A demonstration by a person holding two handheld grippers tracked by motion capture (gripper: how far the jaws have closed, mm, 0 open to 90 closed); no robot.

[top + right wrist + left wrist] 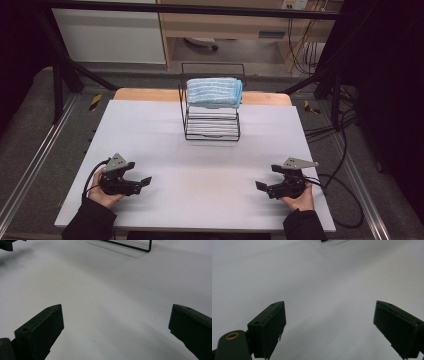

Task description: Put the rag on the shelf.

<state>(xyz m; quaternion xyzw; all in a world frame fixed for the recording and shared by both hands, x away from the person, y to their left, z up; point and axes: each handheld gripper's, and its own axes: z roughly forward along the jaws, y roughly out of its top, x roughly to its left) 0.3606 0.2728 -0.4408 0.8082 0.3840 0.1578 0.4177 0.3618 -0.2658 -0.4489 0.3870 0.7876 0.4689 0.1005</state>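
Two hand-held grippers rest low on the white bench (200, 150) in the high view, left hand-held gripper (145, 181) and right hand-held gripper (260, 186), well apart from the wire rack (212, 127) carrying a folded blue towel (214, 92); nothing seems begun. Left gripper view: jaws wide apart, empty. Right gripper view: jaws wide, empty, rack foot ahead.

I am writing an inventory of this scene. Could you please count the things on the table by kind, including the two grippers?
Grippers: 2, the left gripper and the right gripper
Black wire rack: 1
Folded blue towel on the rack: 1
Total: 4
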